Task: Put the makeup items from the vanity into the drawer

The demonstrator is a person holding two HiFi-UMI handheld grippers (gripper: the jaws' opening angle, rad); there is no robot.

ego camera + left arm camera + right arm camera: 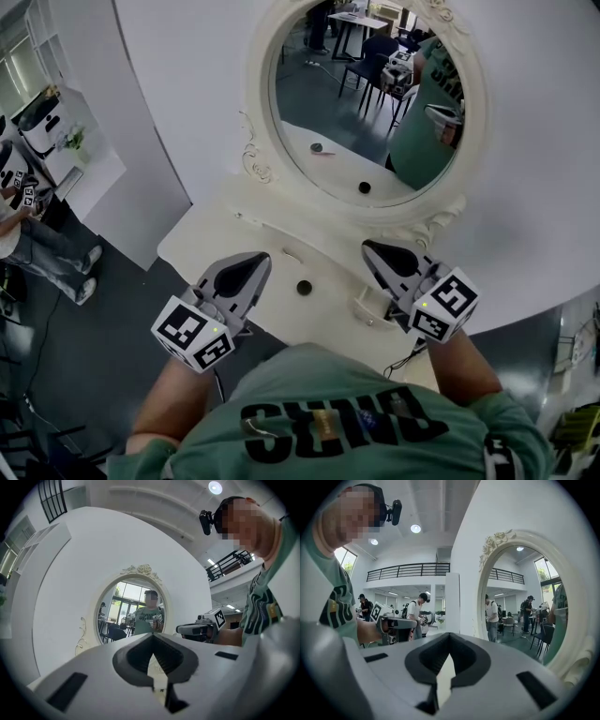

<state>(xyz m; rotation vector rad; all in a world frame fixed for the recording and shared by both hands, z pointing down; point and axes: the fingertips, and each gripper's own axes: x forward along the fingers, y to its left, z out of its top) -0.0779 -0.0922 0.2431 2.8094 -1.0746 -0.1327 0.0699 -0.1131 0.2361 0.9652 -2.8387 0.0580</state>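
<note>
Small dark round makeup item (304,288) sits on the white vanity bench (211,234), approx mid-bench, near the front edge and between the two grippers, touching neither. A thin pale thing (293,253) lies just behind it toward the mirror; too small to ID.

Left gripper (260,264) hangs over the bench's front-left part, fingers together w/ nothing in them. Its own view shows the tips meeting, only a thin slit lower down. Right gripper (372,249) is over the front-right, fingers also closed tight and empty. Both point roughly level at the mirror side, marker cubes nearest the person. The dark item is a bit closer to the left gripper's tips than the right's.

Oval mirror (366,103) w/ ornate white frame stands at the back of the bench. It reflects the person in the green shirt (347,412) and the bench top w/ dark spots on it.

Far left, on the dark floor, another person (42,248) is partly in view.
</note>
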